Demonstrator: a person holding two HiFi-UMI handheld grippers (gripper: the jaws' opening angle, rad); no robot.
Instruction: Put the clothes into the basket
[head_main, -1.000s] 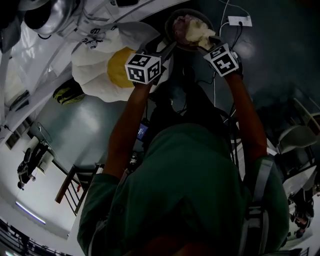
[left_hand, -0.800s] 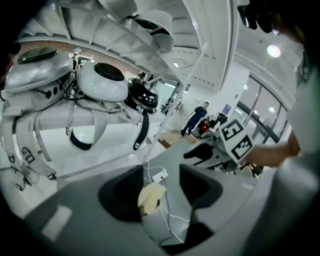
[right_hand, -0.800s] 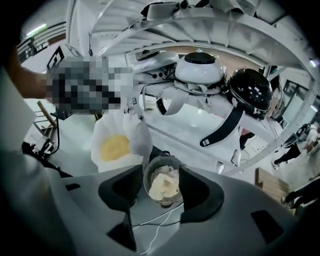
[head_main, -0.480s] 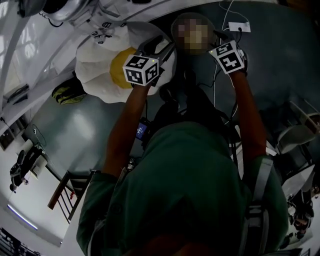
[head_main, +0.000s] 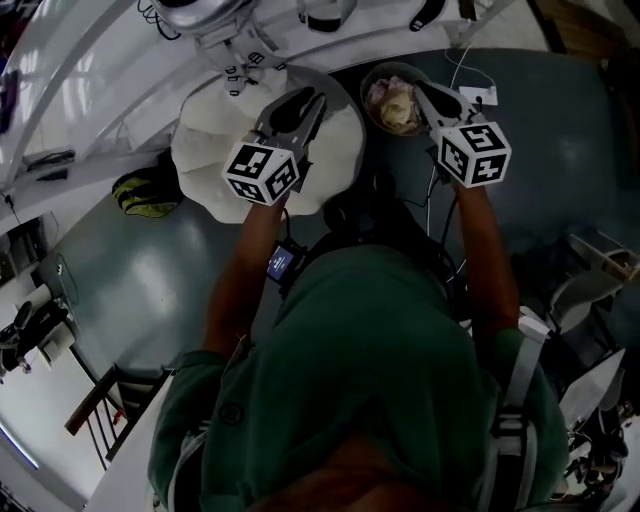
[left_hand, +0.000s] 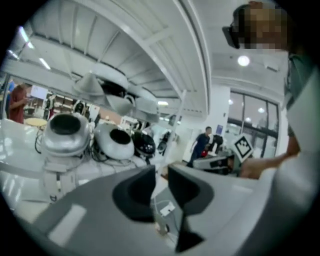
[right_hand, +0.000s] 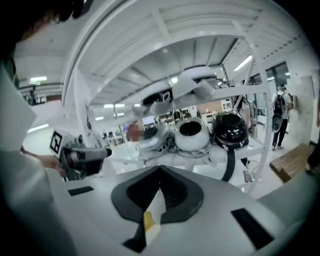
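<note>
Floor (head_main: 130, 270): dark grey-green, glossy, fills the middle of the head view.

Directly on it, upper centre: white garment heap (head_main: 205, 150), spread wide. Just right of it stands a round dark basket (head_main: 372, 78), upright, with pale clothes (head_main: 395, 100) inside; contact between heap and basket not discernible. Right of the basket: small white plug box (head_main: 480, 96). Left of the heap and apart from it: yellow-green and black item (head_main: 145, 192), type unclear.

White shelf (right_hand: 250, 149): white helmet (right_hand: 190, 132) and black helmet (right_hand: 230, 129) side by side.
</note>
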